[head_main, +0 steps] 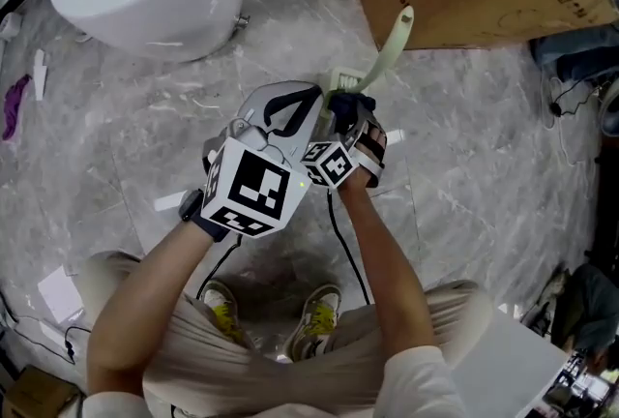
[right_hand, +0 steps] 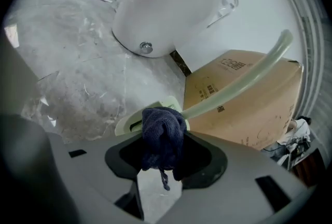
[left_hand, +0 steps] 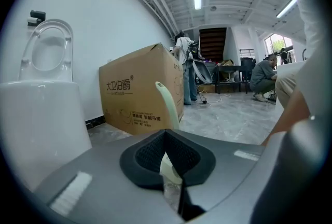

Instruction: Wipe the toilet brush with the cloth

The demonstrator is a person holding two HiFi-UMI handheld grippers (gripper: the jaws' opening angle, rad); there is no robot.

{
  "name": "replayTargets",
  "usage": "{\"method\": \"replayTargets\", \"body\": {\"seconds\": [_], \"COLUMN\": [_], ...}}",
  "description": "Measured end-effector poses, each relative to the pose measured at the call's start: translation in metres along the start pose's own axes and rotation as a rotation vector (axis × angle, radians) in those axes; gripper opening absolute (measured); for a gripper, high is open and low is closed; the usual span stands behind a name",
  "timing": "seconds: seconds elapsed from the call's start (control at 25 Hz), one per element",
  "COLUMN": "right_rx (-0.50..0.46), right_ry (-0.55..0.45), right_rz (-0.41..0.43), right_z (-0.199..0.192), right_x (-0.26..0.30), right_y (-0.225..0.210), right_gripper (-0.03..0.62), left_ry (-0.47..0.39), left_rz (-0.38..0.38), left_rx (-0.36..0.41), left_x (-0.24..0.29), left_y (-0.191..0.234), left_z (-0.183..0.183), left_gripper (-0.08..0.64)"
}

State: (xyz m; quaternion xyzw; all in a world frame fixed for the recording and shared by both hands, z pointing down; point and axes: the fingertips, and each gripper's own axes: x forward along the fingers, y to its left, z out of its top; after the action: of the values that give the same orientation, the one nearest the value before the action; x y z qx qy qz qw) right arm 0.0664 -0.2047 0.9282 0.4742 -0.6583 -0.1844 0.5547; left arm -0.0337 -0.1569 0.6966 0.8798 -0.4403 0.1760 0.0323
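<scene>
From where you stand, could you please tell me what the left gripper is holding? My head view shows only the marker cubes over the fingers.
Observer: The left gripper is shut on the pale green toilet brush, low on its handle.
Operator: Thank you. And the right one?
Observer: The right gripper is shut on a dark blue cloth, bunched between its fingers.
Operator: Is the cloth on the brush?
Observer: It lies against the brush's wider end, where the handle begins. A loose thread hangs below it.
</scene>
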Motion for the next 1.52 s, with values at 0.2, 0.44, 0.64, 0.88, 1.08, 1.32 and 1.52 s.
{"method": "replayTargets", "body": {"seconds": [0.2, 0.44, 0.64, 0.88, 1.08, 1.32, 1.52], "right_rx": [0.051, 0.069, 0.178, 0.244, 0.281, 0.252, 0.275], "right_ry": [0.048, 0.035, -0.056, -0.14, -0.153, -0.105, -0.051], "right_rz": [0.016, 0.037, -0.047, -0.094, -0.096, -0.055, -0.022], "right_z": [-0.01, -0.015, -0.006, 0.018, 0.031, 0.02, 0.007], "right_x": [0.003, -0.004, -0.024, -0.037, -0.033, -0.014, -0.002], "right_y": [0.01, 0.019, 0.01, -0.009, -0.021, -0.01, -0.002], "right_gripper": [0.184, 0.184, 0.183, 0.183, 0.183, 0.183, 0.183], "left_ry": [0.001, 0.012, -0.003, -0.035, -0.027, -0.007, -0.003], "left_rz": [-0.027, -0.005, -0.006, -0.024, -0.028, -0.029, -0.033], "left_rx": [0.038, 0.128, 0.193, 0.206, 0.163, 0.158, 0.153], "left_x": [-0.001, -0.002, -0.004, -0.003, -0.008, -0.013, -0.014], "left_y": [-0.01, -0.008, -0.015, -0.025, -0.023, -0.025, -0.023], "left_z": [-0.005, -0.007, -0.001, 0.014, 0.011, 0.003, -0.001], "left_gripper": [0.002, 0.002, 0.002, 0.002, 0.002, 0.002, 0.002]}}
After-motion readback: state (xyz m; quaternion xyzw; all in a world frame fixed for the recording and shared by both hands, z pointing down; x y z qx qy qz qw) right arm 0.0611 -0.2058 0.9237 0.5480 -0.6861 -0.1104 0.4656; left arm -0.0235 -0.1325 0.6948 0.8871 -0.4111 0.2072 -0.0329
